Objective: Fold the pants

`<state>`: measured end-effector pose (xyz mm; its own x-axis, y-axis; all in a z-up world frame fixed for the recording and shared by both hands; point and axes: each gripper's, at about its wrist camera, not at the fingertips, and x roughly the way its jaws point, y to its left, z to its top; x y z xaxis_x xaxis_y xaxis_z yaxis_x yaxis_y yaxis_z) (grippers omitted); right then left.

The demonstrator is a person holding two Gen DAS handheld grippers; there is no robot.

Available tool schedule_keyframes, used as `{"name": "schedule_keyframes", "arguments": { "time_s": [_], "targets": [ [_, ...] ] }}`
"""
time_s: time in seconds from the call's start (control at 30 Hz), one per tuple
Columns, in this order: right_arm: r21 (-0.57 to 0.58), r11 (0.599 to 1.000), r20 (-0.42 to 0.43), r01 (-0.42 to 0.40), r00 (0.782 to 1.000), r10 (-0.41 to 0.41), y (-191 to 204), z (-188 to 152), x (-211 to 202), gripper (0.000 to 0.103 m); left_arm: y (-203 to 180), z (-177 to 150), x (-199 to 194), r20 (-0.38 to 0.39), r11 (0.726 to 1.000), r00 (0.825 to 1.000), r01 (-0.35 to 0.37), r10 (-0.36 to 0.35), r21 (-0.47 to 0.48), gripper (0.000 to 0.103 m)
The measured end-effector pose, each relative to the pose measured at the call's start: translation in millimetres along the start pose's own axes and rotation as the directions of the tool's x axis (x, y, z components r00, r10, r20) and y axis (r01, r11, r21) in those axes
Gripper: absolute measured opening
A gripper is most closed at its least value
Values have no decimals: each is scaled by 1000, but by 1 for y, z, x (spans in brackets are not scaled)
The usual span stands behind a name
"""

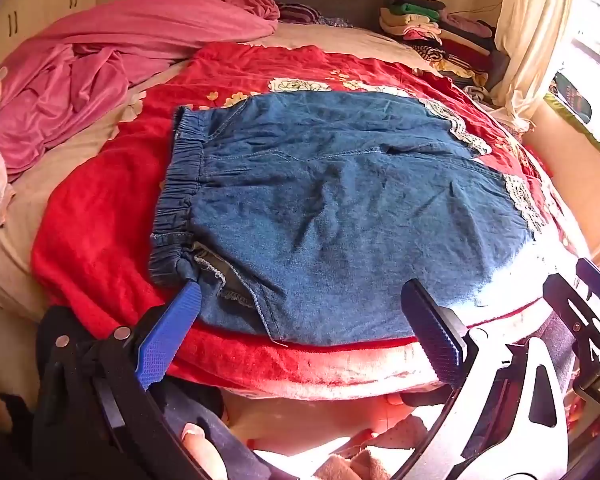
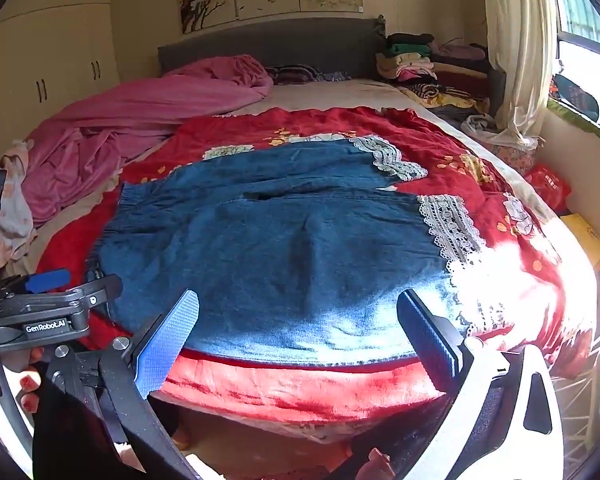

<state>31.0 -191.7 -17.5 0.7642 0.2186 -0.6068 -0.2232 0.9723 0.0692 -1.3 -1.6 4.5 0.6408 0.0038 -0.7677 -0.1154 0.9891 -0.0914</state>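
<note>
Blue denim pants lie flat on a red blanket on the bed. Their elastic waistband is at the left and the lace-trimmed leg hems at the right. My left gripper hovers open over the near edge of the pants close to the waistband, with nothing between its blue pads. Further right along the same near edge, my right gripper is open too and holds nothing. The left gripper also shows at the left edge of the right wrist view.
A crumpled pink sheet covers the bed's far left. Stacked folded clothes sit at the far right by the grey headboard. A curtain and window are on the right, wardrobes on the left.
</note>
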Motion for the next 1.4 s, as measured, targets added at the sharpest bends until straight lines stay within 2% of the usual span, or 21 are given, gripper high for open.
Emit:
{"name": "schedule_keyframes", "arguments": {
  "time_s": [1.4],
  "targets": [
    [-13, 1000, -17, -1, 1000, 1, 4, 1, -2, 99, 1, 0, -5, 16, 1000, 1000, -3, 3, 1, 94]
  ]
}}
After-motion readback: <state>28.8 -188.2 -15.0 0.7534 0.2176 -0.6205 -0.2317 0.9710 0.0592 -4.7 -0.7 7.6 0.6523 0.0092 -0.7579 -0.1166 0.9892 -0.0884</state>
